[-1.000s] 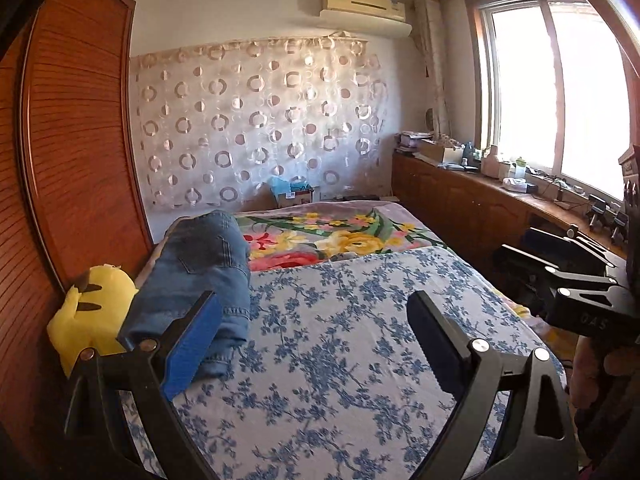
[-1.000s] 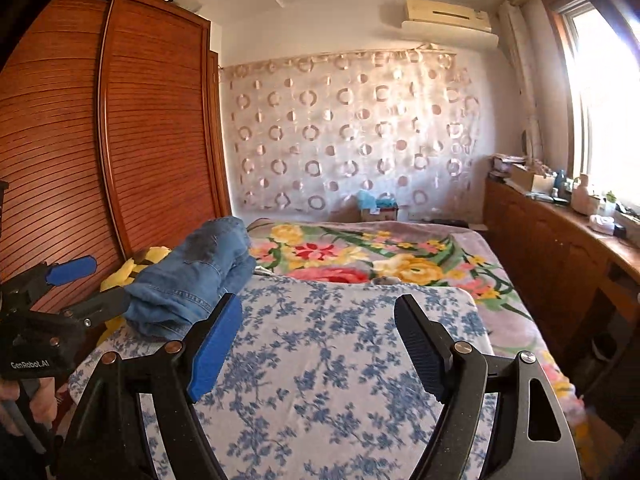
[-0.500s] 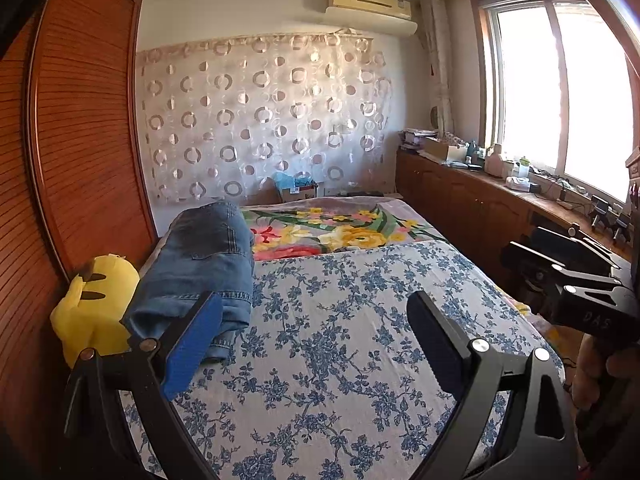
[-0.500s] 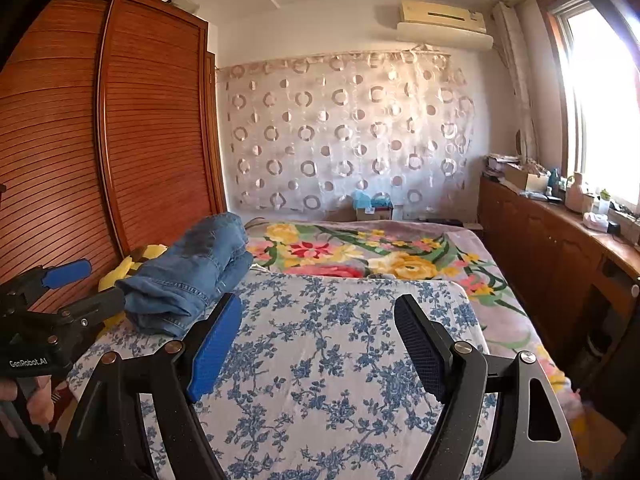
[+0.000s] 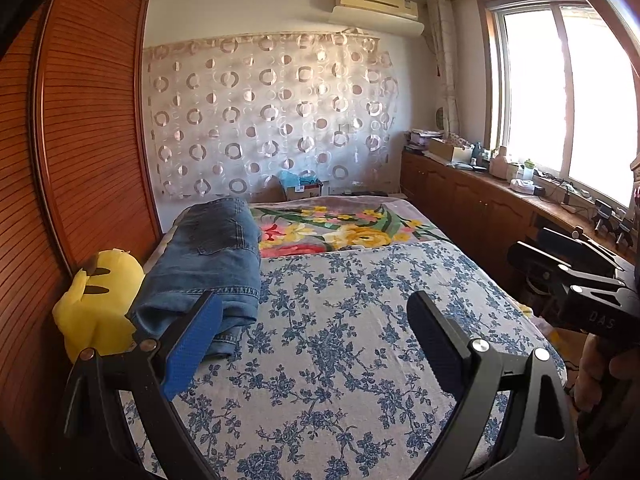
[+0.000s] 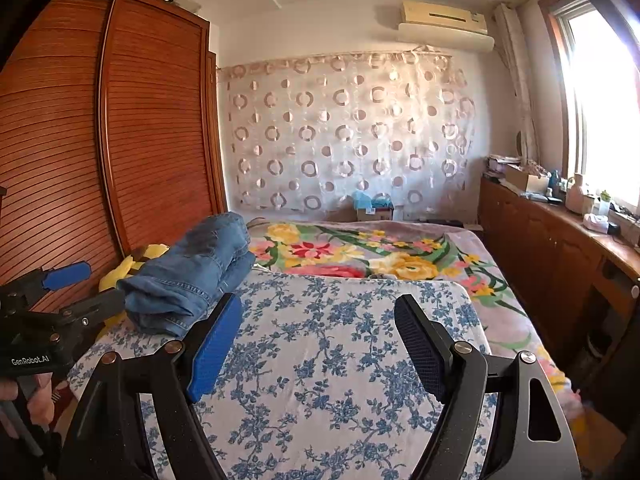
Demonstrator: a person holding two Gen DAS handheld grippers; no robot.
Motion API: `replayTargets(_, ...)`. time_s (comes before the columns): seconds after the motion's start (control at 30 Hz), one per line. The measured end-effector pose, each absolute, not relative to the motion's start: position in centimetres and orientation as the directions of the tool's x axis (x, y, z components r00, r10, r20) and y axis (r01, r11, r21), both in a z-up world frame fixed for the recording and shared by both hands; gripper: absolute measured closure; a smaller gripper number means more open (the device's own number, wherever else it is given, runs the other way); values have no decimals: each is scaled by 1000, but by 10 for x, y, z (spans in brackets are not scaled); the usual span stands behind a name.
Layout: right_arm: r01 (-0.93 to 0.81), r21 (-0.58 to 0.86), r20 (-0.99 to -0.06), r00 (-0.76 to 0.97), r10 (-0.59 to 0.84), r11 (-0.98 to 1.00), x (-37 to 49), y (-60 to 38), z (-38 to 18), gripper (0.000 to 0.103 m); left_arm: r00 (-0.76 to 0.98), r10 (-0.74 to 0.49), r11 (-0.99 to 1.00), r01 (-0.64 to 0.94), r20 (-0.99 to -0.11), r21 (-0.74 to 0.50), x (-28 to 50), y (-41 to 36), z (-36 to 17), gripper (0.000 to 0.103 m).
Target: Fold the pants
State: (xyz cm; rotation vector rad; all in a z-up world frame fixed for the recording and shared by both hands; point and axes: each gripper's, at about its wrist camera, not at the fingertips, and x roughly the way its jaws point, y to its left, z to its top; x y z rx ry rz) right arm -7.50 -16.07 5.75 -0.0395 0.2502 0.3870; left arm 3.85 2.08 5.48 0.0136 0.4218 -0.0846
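Lying folded at the bed's left edge, the blue jeans (image 5: 212, 256) rest partly on the blue-flowered sheet (image 5: 340, 344), touching a yellow plush toy (image 5: 96, 304) against the wooden wardrobe (image 5: 80, 140). Left hand-held gripper (image 5: 316, 332) hangs released above the sheet, fingers spread, gripping nothing. Further right, the right hand-held gripper (image 6: 318, 340) is released too, jaws wide, jeans (image 6: 192, 272) up-left of it. A floral blanket (image 6: 372, 252) lies beyond.

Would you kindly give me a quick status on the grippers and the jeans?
Left gripper and right gripper open, empty, above the blue floral sheet. Jeans folded at bed's left edge beside yellow plush. Nothing in the way.
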Motion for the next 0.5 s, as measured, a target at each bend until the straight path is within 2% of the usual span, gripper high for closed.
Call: replayTargets(0.5, -380, 8, -247, 896, 370, 925, -75, -164, 57, 23, 909, -79, 996, 83, -409, -6, 39, 21, 56, 9)
